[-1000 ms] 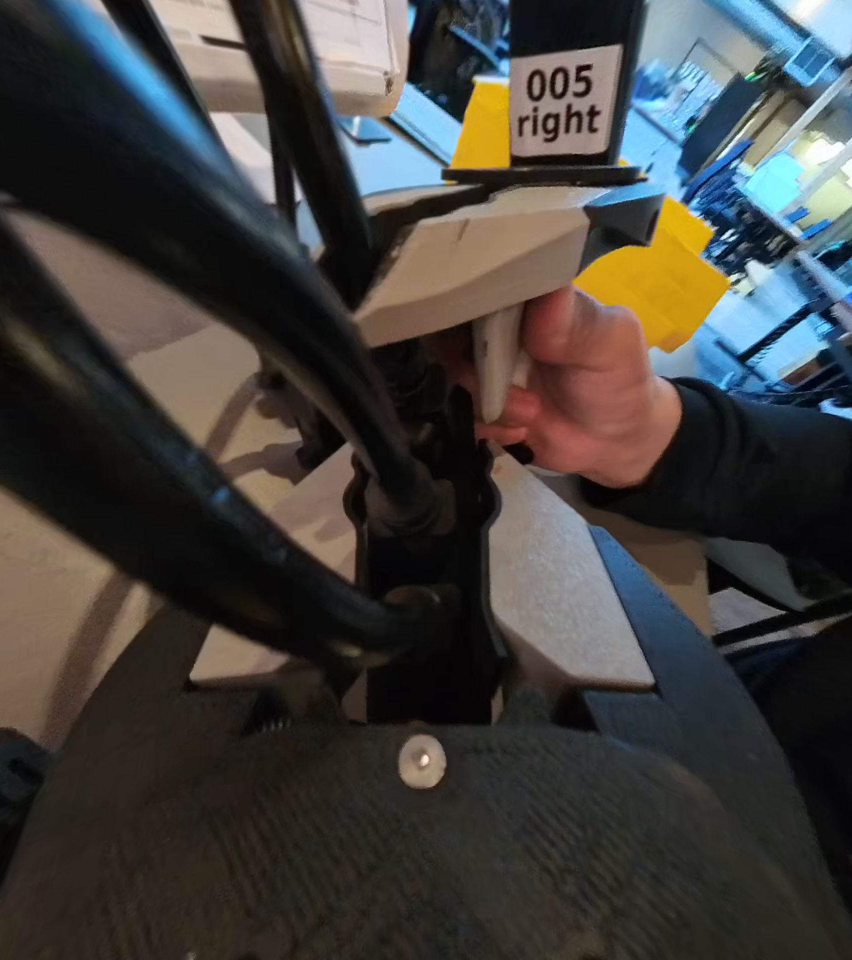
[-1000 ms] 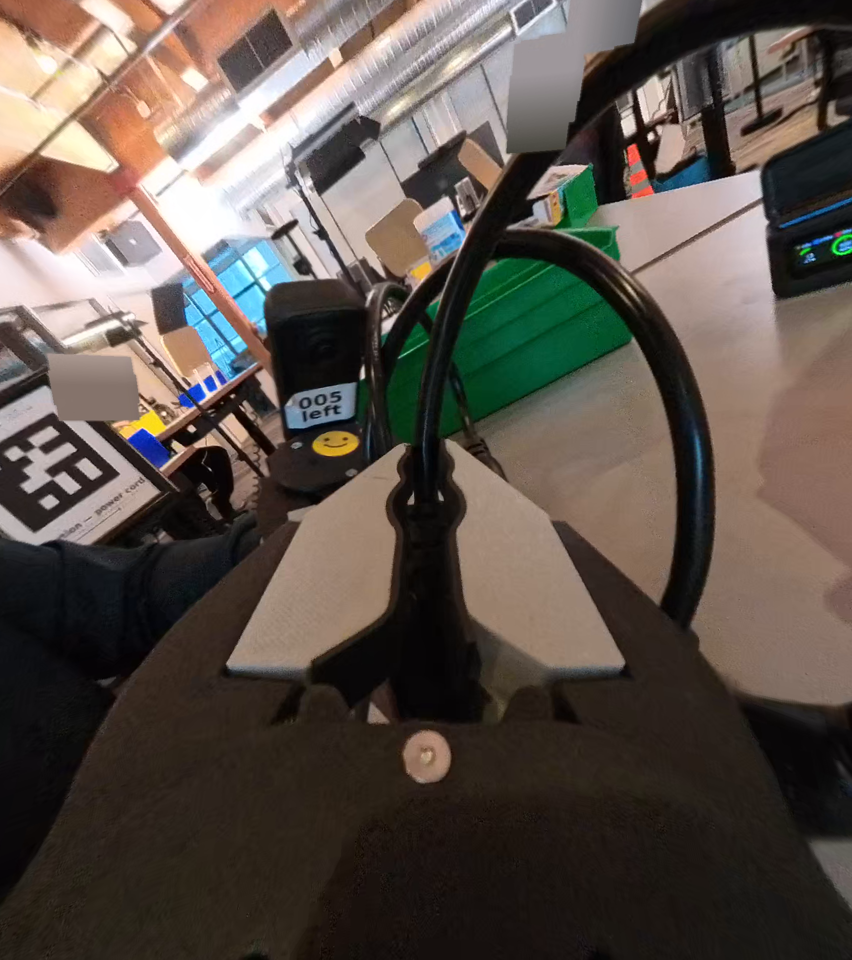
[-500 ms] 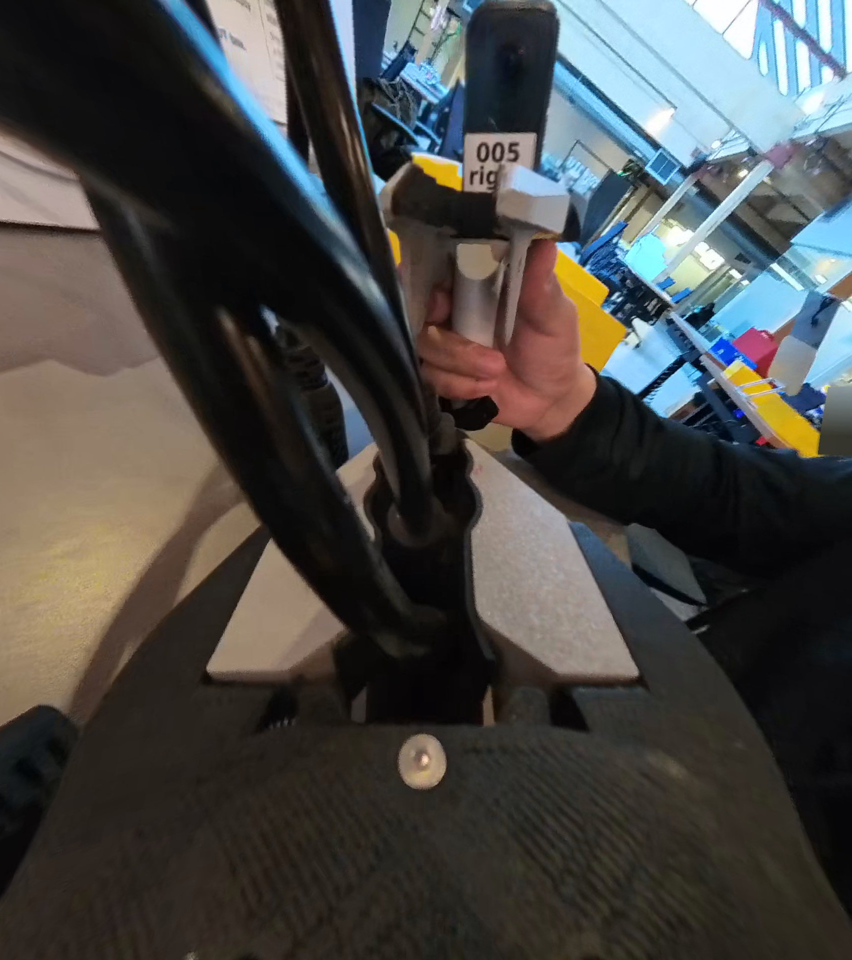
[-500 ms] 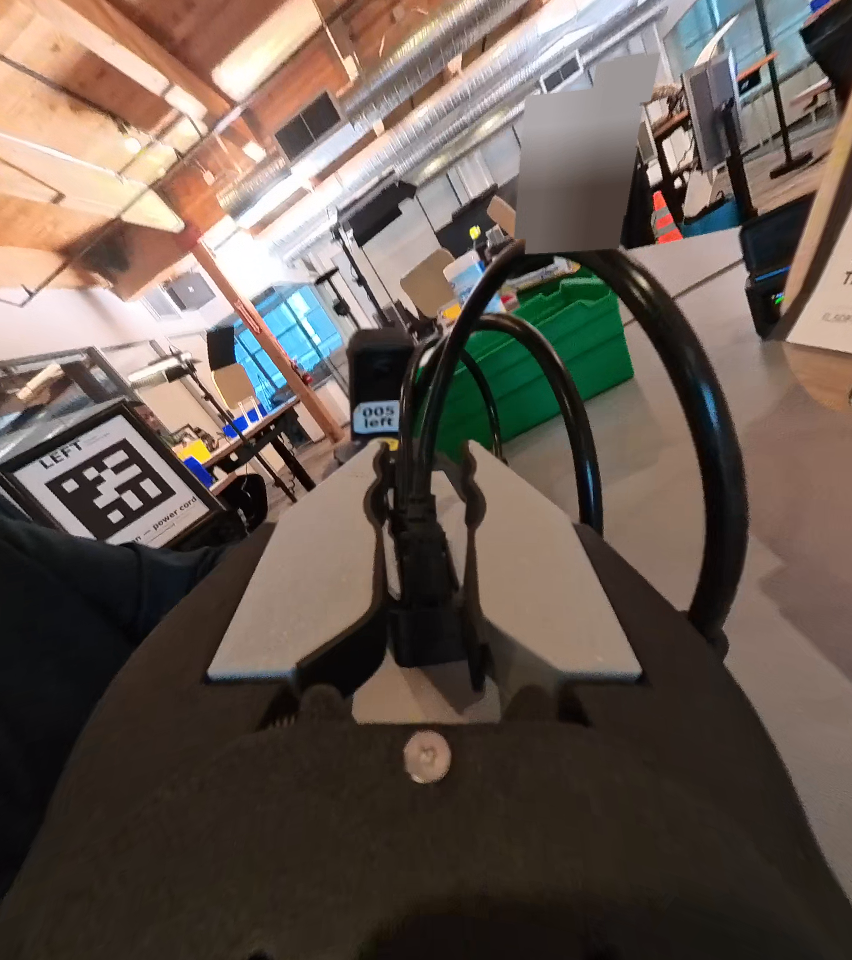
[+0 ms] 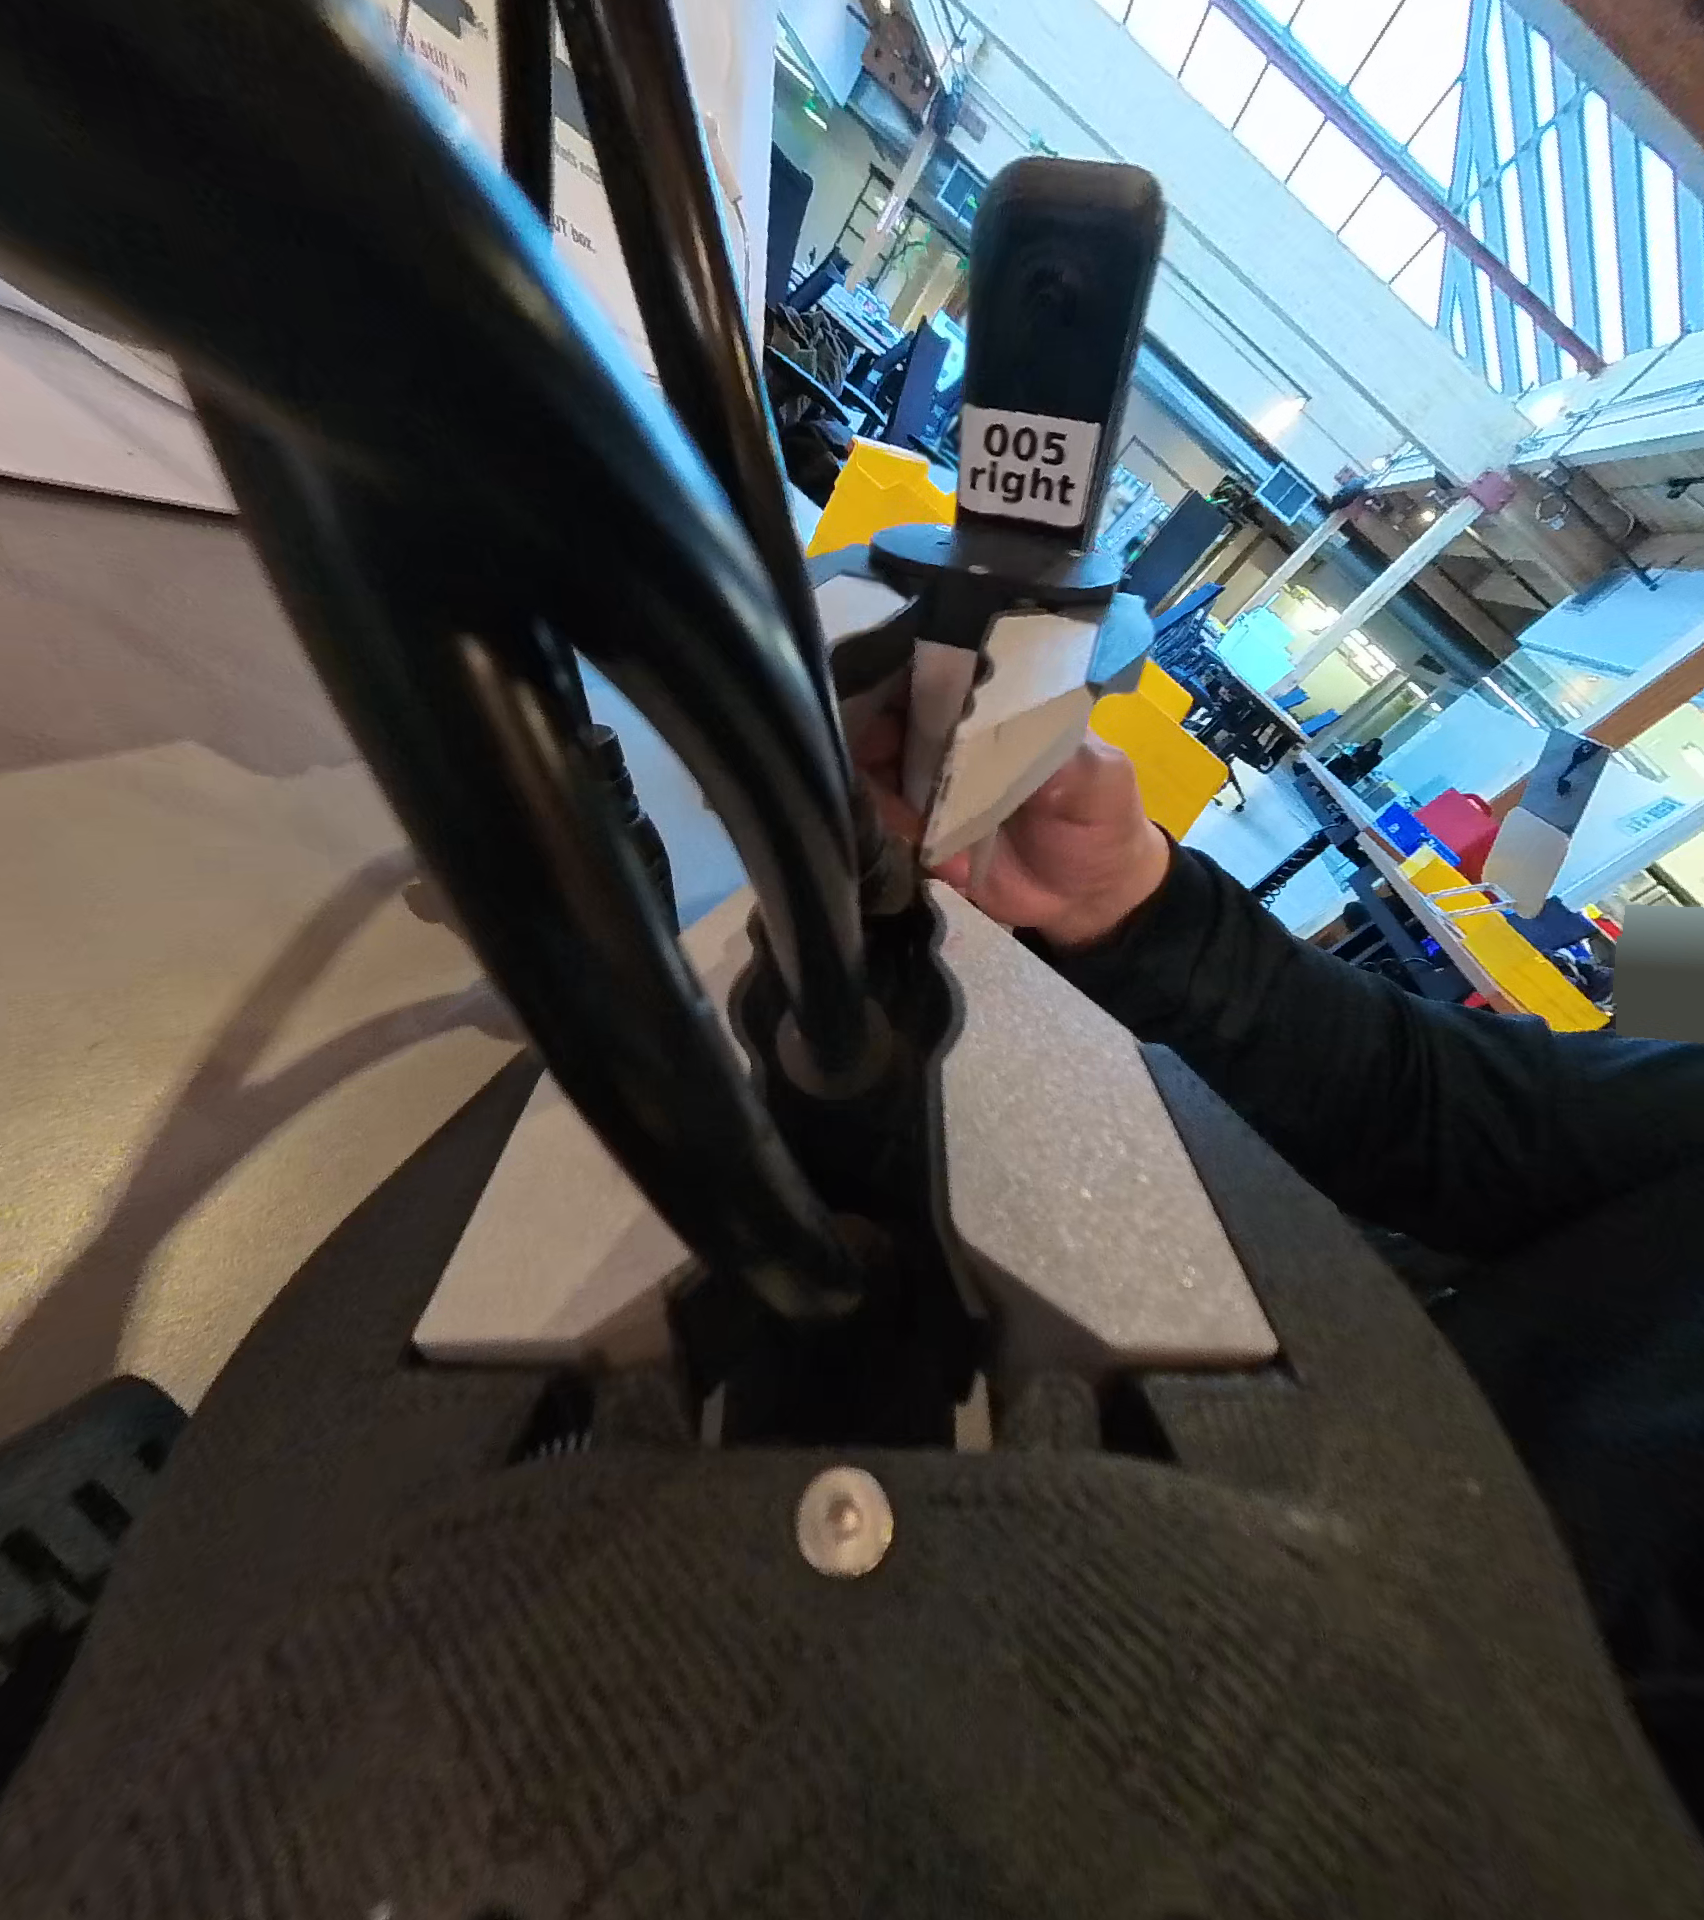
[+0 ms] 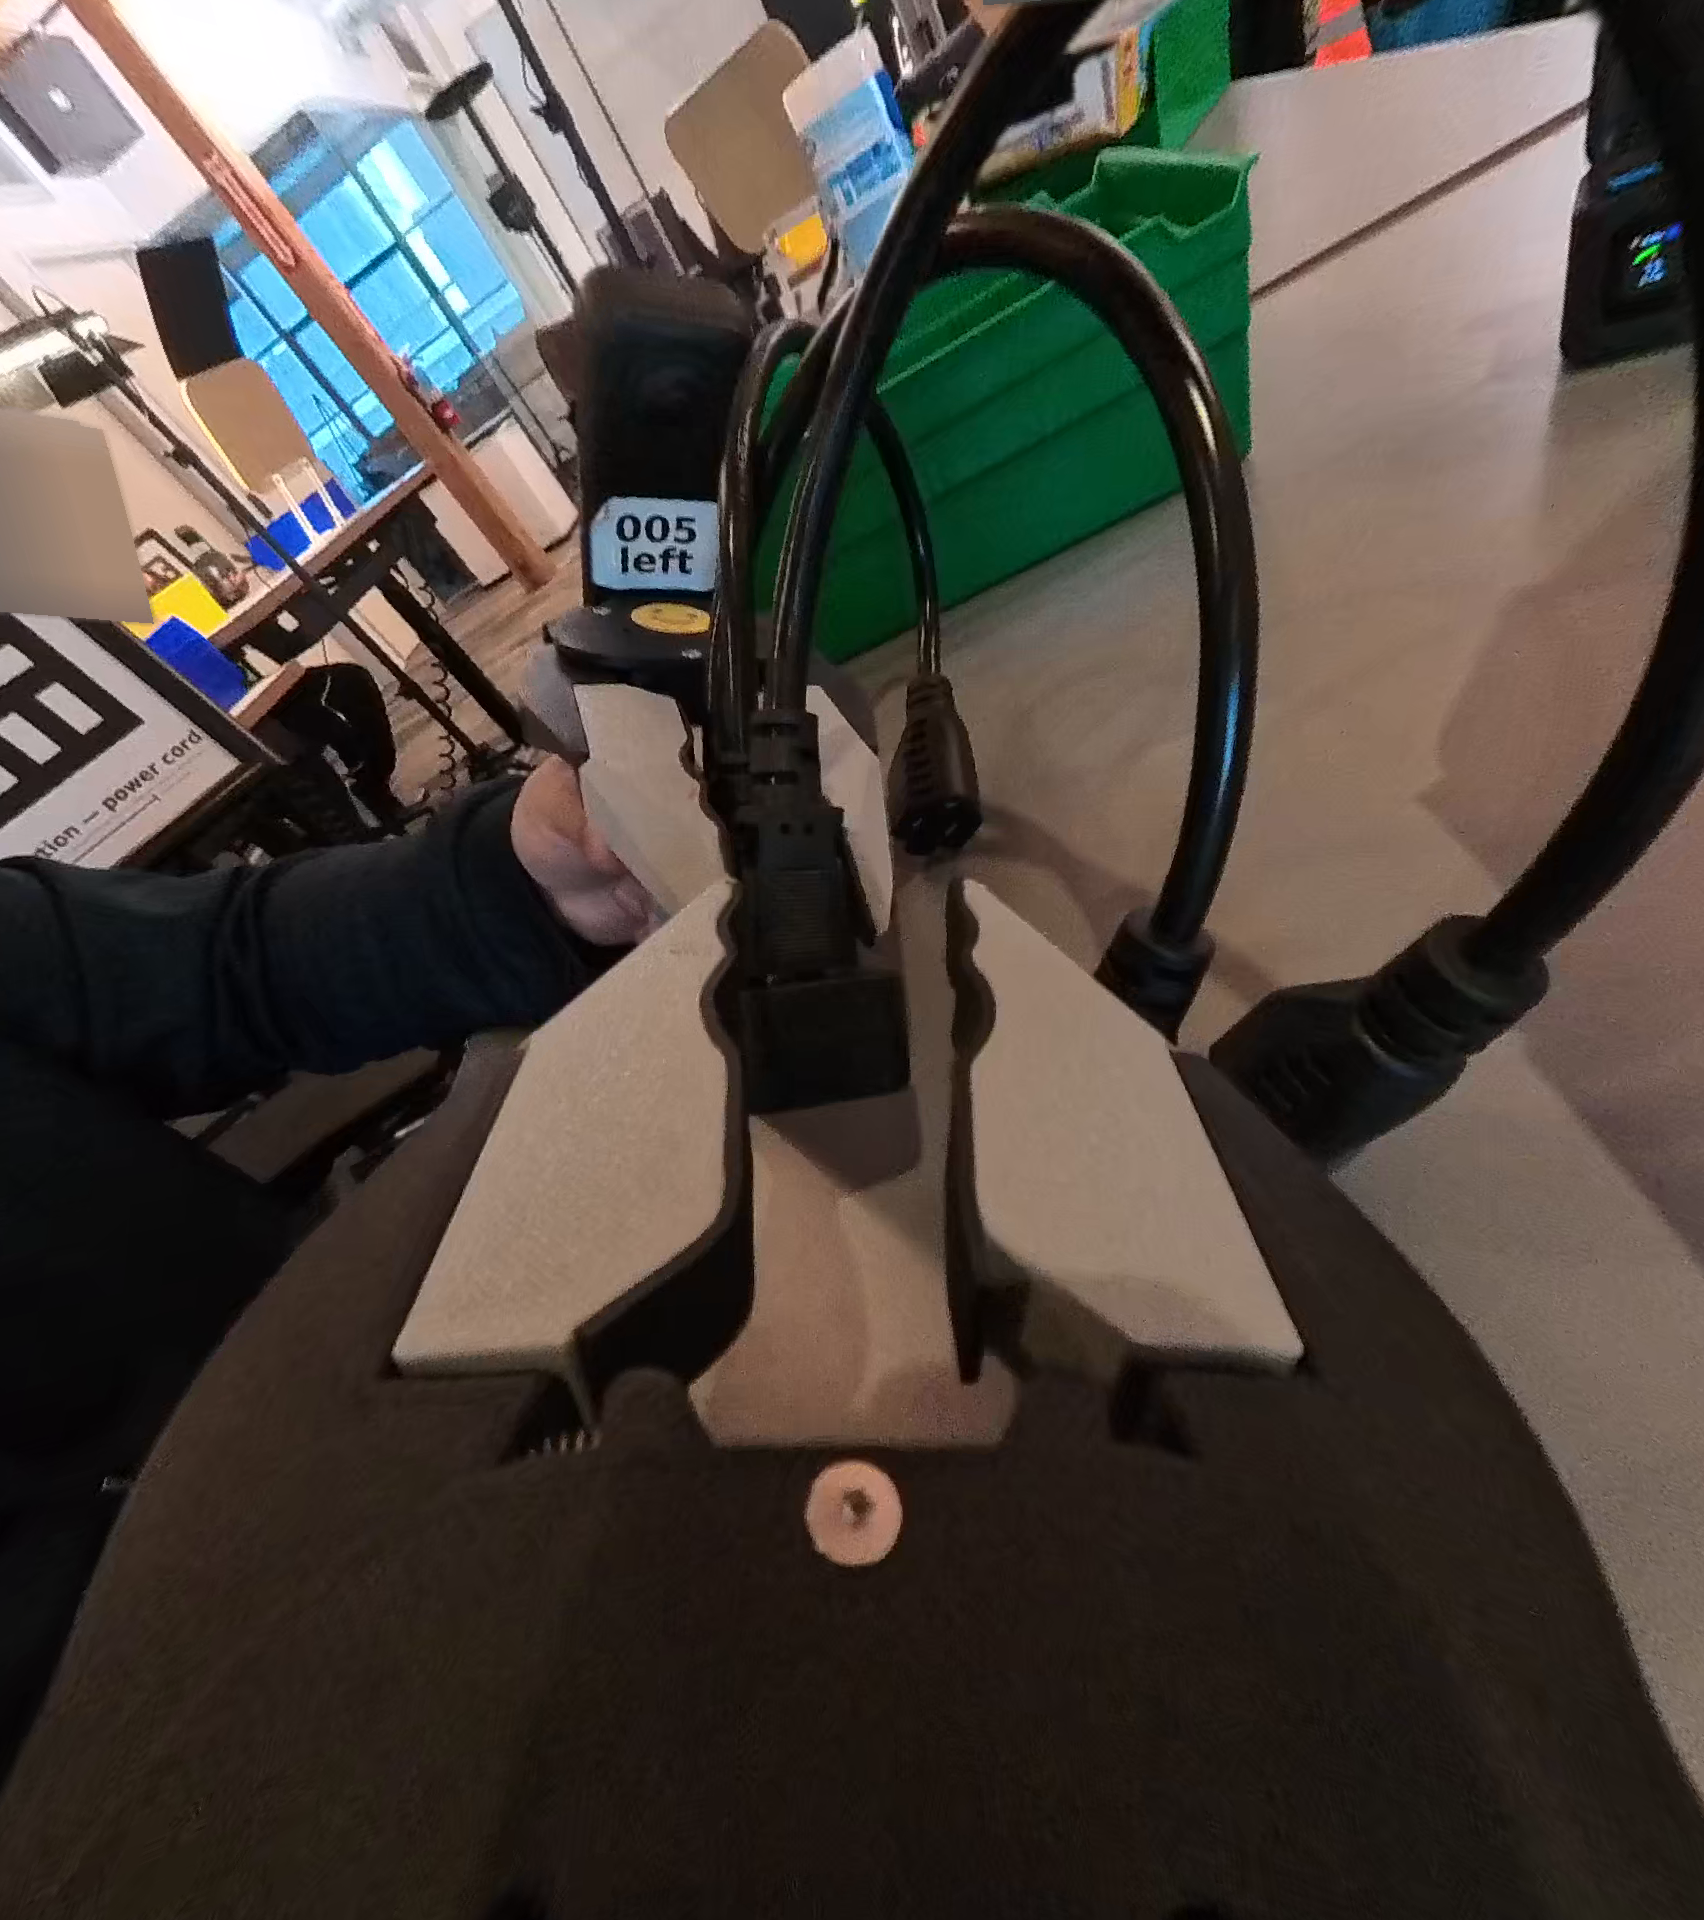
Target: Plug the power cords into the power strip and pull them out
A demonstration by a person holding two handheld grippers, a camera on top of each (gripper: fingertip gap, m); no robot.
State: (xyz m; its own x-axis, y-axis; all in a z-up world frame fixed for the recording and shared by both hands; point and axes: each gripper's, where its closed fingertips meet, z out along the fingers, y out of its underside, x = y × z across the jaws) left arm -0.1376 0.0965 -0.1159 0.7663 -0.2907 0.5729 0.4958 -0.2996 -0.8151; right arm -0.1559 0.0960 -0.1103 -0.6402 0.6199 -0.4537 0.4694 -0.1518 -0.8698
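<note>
Item: black power cord plug (image 6: 806, 935), held upright in the left gripper (image 6: 775, 821), whose pale fingers (image 6: 635, 790) press on the plug's ribbed upper body from both sides; the plug's square lower end hangs clear below them. Right gripper (image 6: 843, 914): jaws parted to a moderate width around that lower end, a visible gap on the right side, contact on the left side uncertain from this angle; nothing gripped. Left wrist view: own left gripper (image 5: 843, 971) narrowly closed on the black cord end, cable (image 5: 474, 644) looping up and away, detail blurred. Second cord end (image 6: 931, 790), small black connector, hangs free just beside the held plug, above the tabletop (image 6: 1450, 644). Two thicker black plugs (image 6: 1347, 1029) stand at the right side of the tabletop, their base hidden behind the gripper body. Green bin (image 6: 1066, 416) toward the tabletop's far edge. Dark sleeves and a hand (image 5: 1066, 831) behind each tool.
</note>
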